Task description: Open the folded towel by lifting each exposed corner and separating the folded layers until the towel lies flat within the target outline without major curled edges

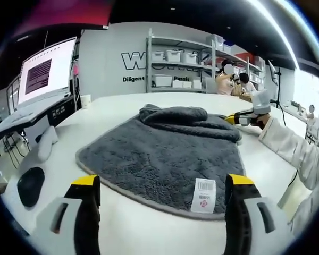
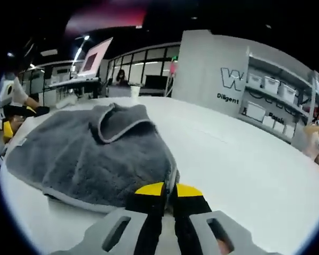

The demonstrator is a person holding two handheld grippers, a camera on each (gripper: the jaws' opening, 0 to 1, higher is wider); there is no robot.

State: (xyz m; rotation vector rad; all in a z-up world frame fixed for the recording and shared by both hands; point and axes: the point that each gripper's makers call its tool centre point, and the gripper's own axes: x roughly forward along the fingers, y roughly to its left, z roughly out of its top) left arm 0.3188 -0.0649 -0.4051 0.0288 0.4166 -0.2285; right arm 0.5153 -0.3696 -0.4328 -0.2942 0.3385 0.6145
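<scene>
A: On the white table (image 1: pixel 149 228), at the centre of the left gripper view, lay the grey towel (image 1: pixel 159 154), partly opened, near edge spread flat toward six o'clock. Still bunched at twelve o'clock, though: a folded-over layer (image 1: pixel 175 114) heaped along the far side.

B: Seen likewise from the right gripper view: towel (image 2: pixel 90 154) spread from nine o'clock to the centre, a flap (image 2: pixel 119 122) with pale piping turned back near eleven o'clock. No target outline made out on the table in either view.

A: Judged roughly halfway, then. Left to do: lifting that heaped layer, drawing it outward, smoothing the curled edges.

B: And the grippers?

A: Left gripper (image 1: pixel 162 204) stood released, yellow-tipped jaws wide apart, nothing between them, hovering just short of the towel's near hem. Right gripper (image 2: pixel 169 194) pressed closed, tips together right at the towel's corner (image 2: pixel 173 178); appeared to pinch the hem, though hard to confirm. Also visible at two o'clock in the left gripper view, at the towel's far corner (image 1: pixel 247 119), held by a white sleeve (image 1: pixel 292 146).

B: Any writing?

A: White care tag (image 1: pixel 204 195) at five o'clock on the towel, barcode and a red mark, text too small. On the far wall (image 1: pixel 111 58), a large "W" partly hidden by shelving (image 1: pixel 175 58), "Diligent" beneath.
</scene>
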